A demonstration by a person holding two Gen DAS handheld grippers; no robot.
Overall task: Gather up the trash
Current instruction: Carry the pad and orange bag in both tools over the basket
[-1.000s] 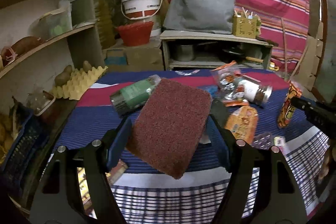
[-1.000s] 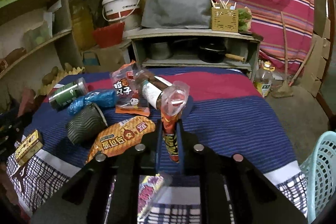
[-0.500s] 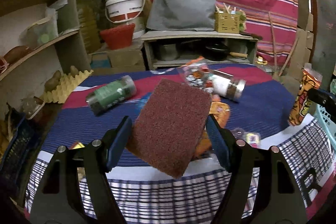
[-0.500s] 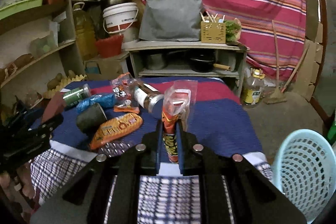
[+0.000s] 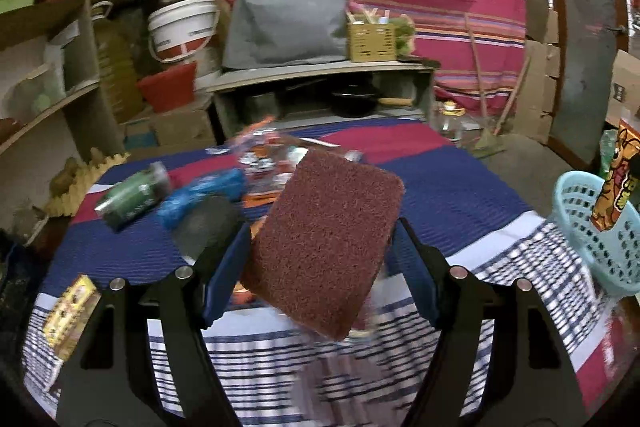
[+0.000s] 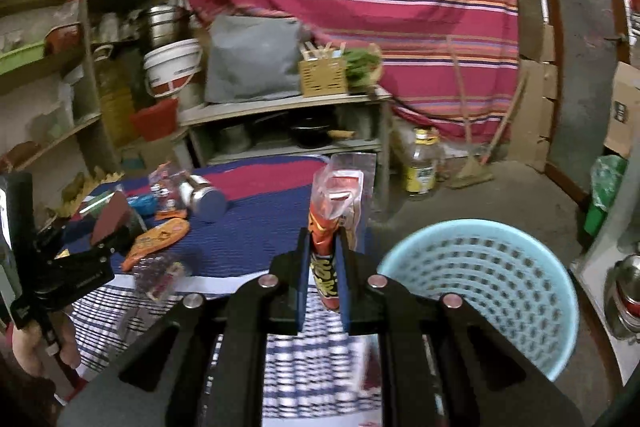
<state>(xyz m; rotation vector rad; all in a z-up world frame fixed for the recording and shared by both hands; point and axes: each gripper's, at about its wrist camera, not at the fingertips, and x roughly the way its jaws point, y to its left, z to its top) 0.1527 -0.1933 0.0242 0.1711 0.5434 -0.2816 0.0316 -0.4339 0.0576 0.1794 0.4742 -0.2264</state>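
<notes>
Since a second ago both grippers have swung to the right, off the middle of the table and toward the light blue basket (image 6: pixel 480 291), which was only a sliver at the right wrist view's edge and now fills its lower right. The littered part of the table (image 5: pixel 460 195), under its blue, red and checked cloth, has slid to the left in both views.

The basket stands on the floor just beside the table's right edge. The left gripper (image 5: pixel 320 259) points somewhat downward over the table's near edge, its jaws spread wide and clamped on the two side edges of a reddish-brown scouring pad (image 5: pixel 328 239), which is tilted with its top corner leaning right. The right gripper (image 6: pixel 323 267) hangs just left of the basket's rim, also angled down, its jaws nearly together and pinching an orange snack wrapper (image 6: pixel 326 247) that stands upright between them, its clear torn top flaring above the pads.

In the right wrist view a hand (image 6: pixel 36 343) grips the left tool's handle at the lower left. Still on the cloth lie a green jar (image 5: pixel 132 195), a crumpled blue wrapper (image 5: pixel 200 195) and a small yellow packet (image 5: pixel 70 311).
</notes>
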